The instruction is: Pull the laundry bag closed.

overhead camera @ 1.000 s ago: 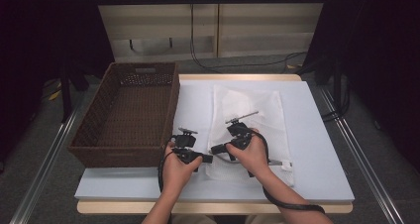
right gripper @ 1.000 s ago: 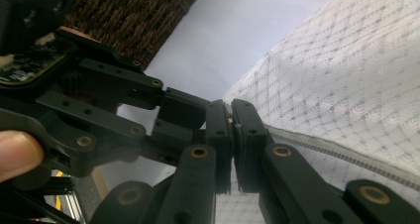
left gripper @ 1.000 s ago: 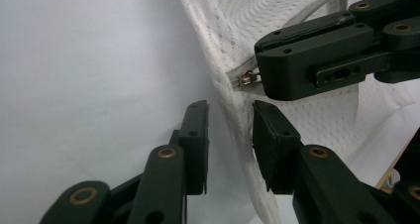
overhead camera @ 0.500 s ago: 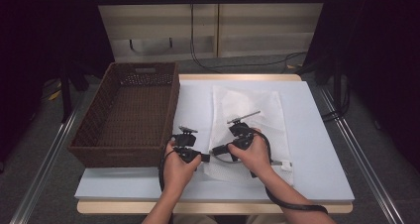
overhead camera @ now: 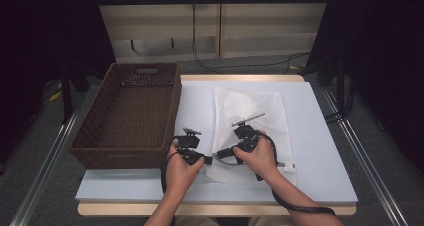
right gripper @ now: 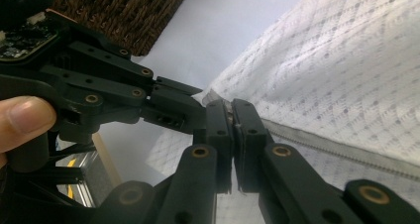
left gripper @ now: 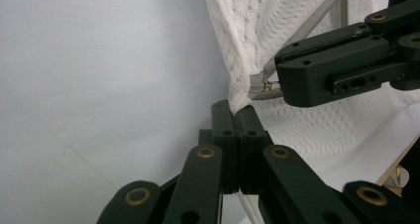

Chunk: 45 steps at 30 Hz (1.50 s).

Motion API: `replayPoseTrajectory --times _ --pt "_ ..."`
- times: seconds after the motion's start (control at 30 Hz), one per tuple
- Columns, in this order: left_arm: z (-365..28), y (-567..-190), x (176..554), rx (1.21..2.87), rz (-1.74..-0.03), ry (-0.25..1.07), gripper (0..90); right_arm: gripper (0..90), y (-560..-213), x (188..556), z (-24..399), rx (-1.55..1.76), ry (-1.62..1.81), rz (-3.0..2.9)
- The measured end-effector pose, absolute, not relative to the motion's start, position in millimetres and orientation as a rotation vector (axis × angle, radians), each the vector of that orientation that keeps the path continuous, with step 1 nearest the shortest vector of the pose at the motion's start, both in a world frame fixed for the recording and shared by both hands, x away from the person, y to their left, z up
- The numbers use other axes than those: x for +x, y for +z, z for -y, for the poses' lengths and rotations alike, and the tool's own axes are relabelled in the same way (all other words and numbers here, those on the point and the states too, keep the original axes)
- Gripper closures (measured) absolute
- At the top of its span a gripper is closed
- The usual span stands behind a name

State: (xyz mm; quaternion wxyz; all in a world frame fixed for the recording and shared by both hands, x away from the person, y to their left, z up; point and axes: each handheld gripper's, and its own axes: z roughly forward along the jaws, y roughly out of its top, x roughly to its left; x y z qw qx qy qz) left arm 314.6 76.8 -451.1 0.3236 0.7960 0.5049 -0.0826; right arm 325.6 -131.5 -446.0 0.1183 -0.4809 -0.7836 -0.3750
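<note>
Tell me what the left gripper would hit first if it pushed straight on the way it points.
Probably the right gripper, just ahead. The left gripper is shut on the mesh bag; depth is hard to judge.

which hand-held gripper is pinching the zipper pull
The right hand-held gripper, shut on the mesh bag's zipper pull; the left hand-held gripper grips plain mesh at the bag's corner.

- I'm working in what looks like a lab or recording room, not a home.
- My table [overhead camera: 320,136] is a plain pale board on a wooden base, standing on grey carpet.
- Metal rails [overhead camera: 42,166] run along the floor on both sides.
- Black curtains [overhead camera: 45,31] close off left and right.
- Loose cables [overhead camera: 210,61] hang down the bare panelled wall behind.
</note>
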Motion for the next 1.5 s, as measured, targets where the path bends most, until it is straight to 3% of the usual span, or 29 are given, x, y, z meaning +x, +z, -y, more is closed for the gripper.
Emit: replayPoseTrajectory --times 0.67,1.5 --pt "-82 -447 314 2.086 -1.361 -0.205 89.6 87.4 -448 325 135 -1.426 -1.053 2.314" --pt "-84 -453 316 2.100 -1.388 -0.187 89.5 87.3 -446 317 174 -1.450 -1.057 2.260"
